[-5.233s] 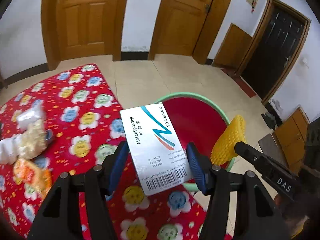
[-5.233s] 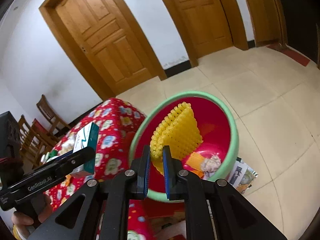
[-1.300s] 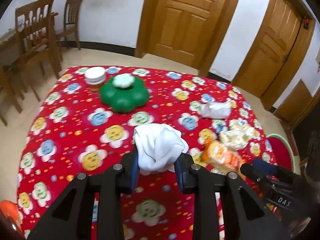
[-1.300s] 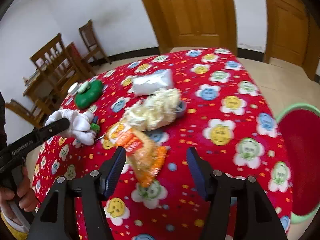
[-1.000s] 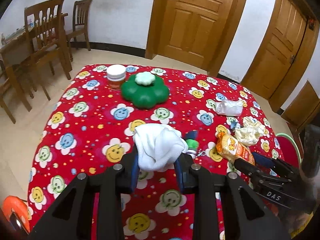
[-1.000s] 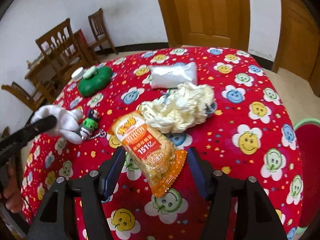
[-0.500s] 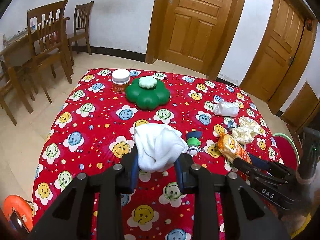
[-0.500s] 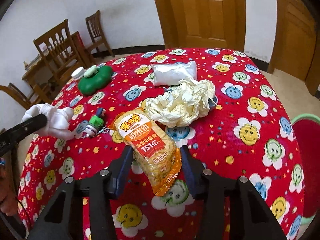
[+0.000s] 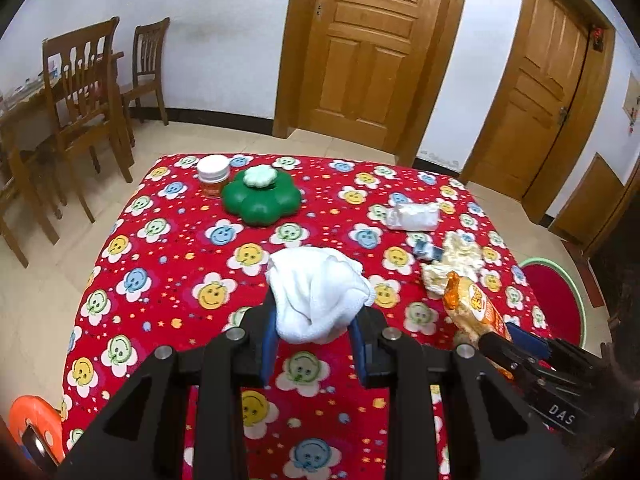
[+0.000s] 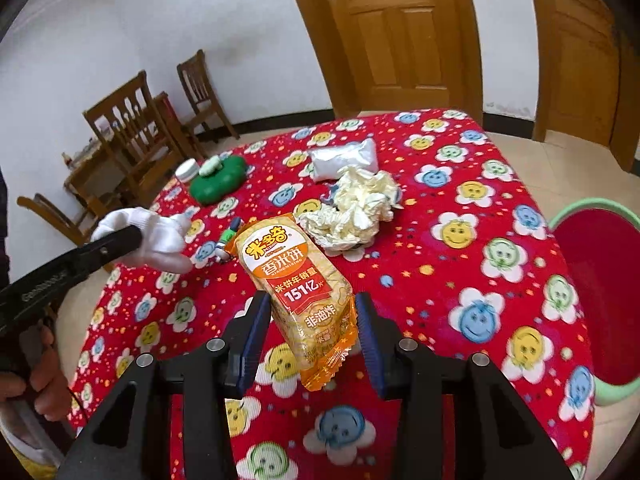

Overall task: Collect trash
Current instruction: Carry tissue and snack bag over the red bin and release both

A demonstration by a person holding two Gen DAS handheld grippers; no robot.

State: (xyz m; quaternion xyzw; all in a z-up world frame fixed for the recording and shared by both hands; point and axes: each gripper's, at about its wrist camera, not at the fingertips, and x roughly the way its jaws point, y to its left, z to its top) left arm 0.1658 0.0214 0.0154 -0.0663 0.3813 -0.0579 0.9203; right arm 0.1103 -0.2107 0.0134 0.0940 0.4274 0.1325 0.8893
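A table under a red flowered cloth is seen, with a red basin on the floor off its right edge. A white cloth is clamped in the left gripper, held above the table's middle. A snack packet is pinched in the right gripper, clear of the table near its front edge. Both grippers are tilted downward. Judgement: both loads should be carried level over the basin before release; crumpled paper remains near the right edge.
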